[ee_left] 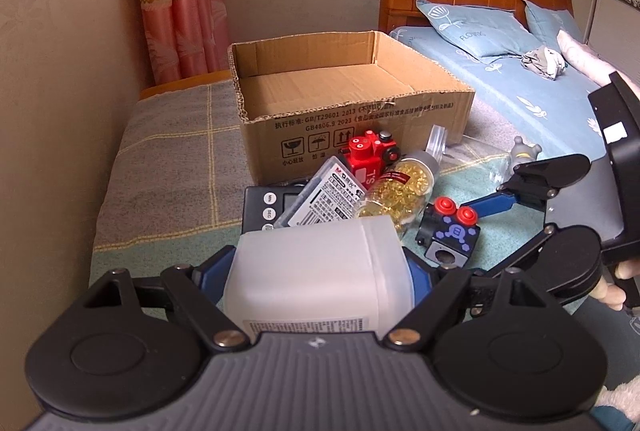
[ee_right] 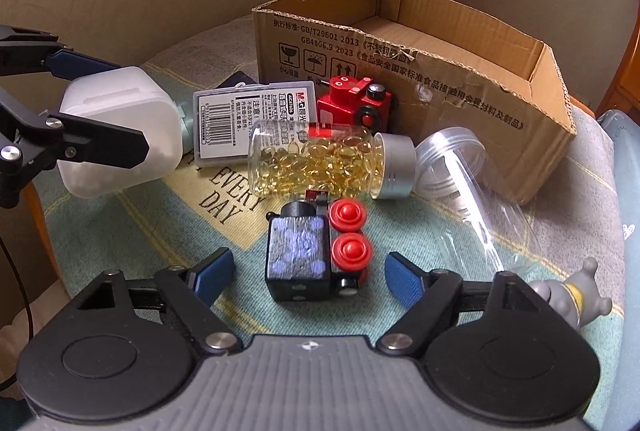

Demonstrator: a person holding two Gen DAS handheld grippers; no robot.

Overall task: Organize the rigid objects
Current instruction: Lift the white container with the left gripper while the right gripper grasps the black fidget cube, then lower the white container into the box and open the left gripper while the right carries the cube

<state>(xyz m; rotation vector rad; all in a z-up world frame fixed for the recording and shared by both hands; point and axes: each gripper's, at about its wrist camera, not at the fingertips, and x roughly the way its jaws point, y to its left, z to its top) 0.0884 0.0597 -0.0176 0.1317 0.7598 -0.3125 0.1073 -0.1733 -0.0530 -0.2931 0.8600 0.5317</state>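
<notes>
My left gripper (ee_left: 316, 265) is shut on a white translucent plastic bottle (ee_left: 312, 283), held above the blanket; the right wrist view shows it at the left (ee_right: 116, 135). My right gripper (ee_right: 310, 269) is open, its blue pads on either side of a black toy train (ee_right: 308, 255) with red wheels, with a gap on each side. Behind it lie a capsule bottle (ee_right: 320, 159), a red toy train (ee_right: 356, 103), a grey M&G case (ee_right: 240, 119) and a clear empty jar (ee_right: 480, 199). An open cardboard box (ee_right: 440, 71) stands beyond them, with nothing visible inside.
A grey figurine (ee_right: 572, 299) lies by my right gripper's right side. A black device (ee_left: 260, 207) sits under the grey case. Everything rests on a checked blanket (ee_left: 168, 167) beside a wall; a bed with blue pillows (ee_left: 472, 27) is to the right.
</notes>
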